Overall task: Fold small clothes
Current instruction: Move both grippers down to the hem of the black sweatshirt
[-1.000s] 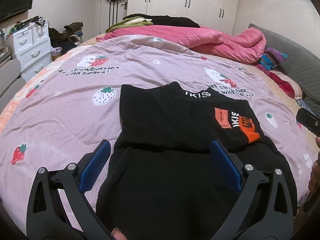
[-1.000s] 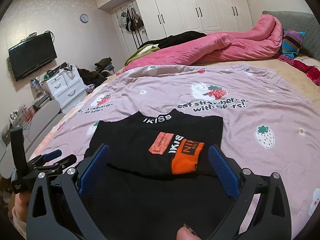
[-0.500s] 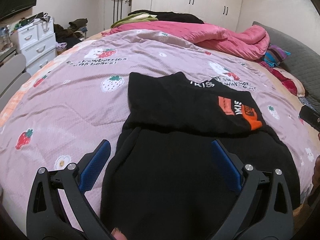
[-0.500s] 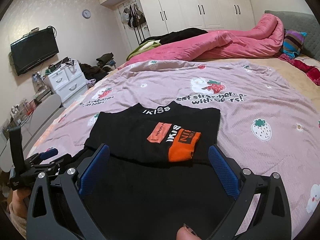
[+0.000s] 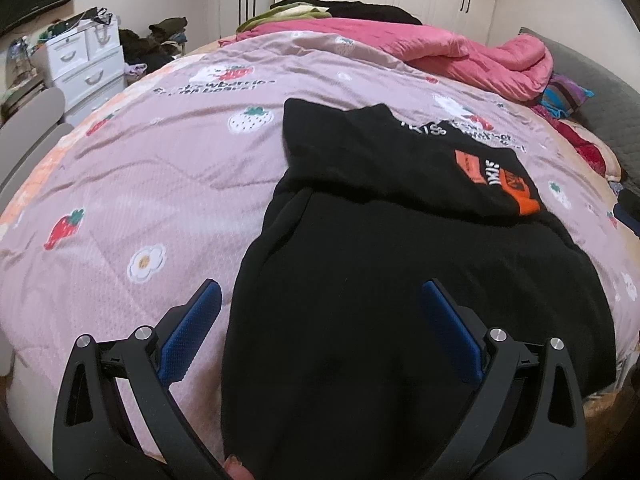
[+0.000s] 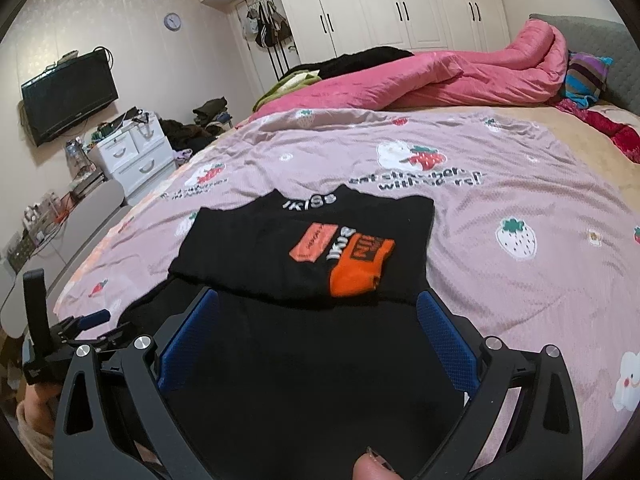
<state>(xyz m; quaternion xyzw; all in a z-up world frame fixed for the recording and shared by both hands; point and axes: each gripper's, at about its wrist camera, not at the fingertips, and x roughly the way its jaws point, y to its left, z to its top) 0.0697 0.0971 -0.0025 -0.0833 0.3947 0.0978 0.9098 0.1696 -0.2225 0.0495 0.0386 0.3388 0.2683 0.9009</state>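
TV (image 6: 68,96) only in R view; both grippers open.

The black sweater (image 6: 304,344) is seen as matt knitted cloth; the bedspread (image 5: 160,184) as finely textured fabric (printed), and the gripper pads (image 6: 444,340) as dimpled blue rubber.
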